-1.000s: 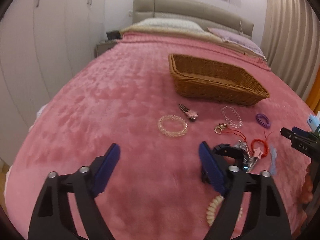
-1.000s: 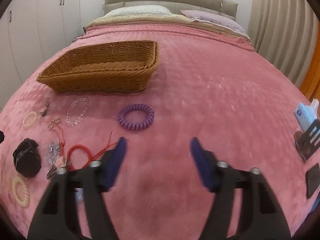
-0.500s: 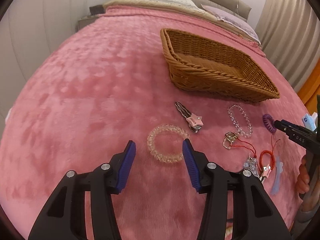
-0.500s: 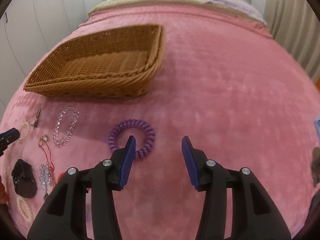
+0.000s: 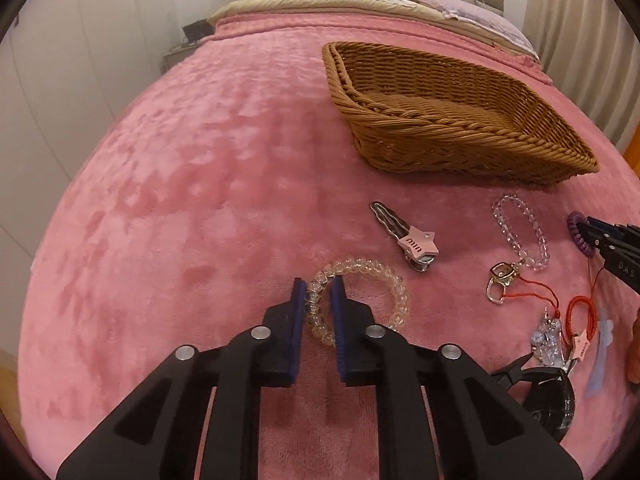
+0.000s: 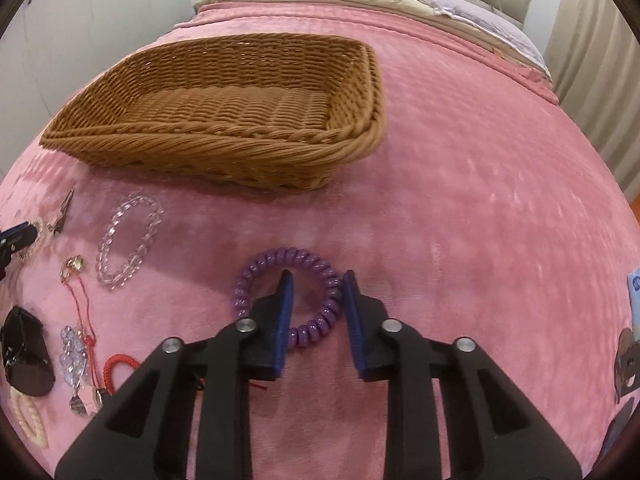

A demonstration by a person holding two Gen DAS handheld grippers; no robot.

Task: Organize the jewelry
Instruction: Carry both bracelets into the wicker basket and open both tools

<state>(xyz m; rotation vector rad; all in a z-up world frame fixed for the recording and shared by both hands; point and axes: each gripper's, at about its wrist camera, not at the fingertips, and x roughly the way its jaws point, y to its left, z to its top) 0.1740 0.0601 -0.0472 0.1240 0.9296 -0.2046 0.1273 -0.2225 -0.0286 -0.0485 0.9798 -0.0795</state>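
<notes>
Coiled clear hair tie (image 5: pixel 362 298) between fingers (image 5: pixel 298 312)

black pouch (image 5: pixel 548 396) partly behind hand-held gripper, blue packet (image 6: pixel 634 292) cut by frame edge

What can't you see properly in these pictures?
- Black hair claw, left wrist view: partly behind the left tongs.
- Cream spiral hair tie, right wrist view: cut off by the picture's edge.
- Purple spiral hair tie, right wrist view: near side hidden by the right tongs.
- Blue-and-white item, right wrist view: cut off at the edge, unidentifiable.
</notes>
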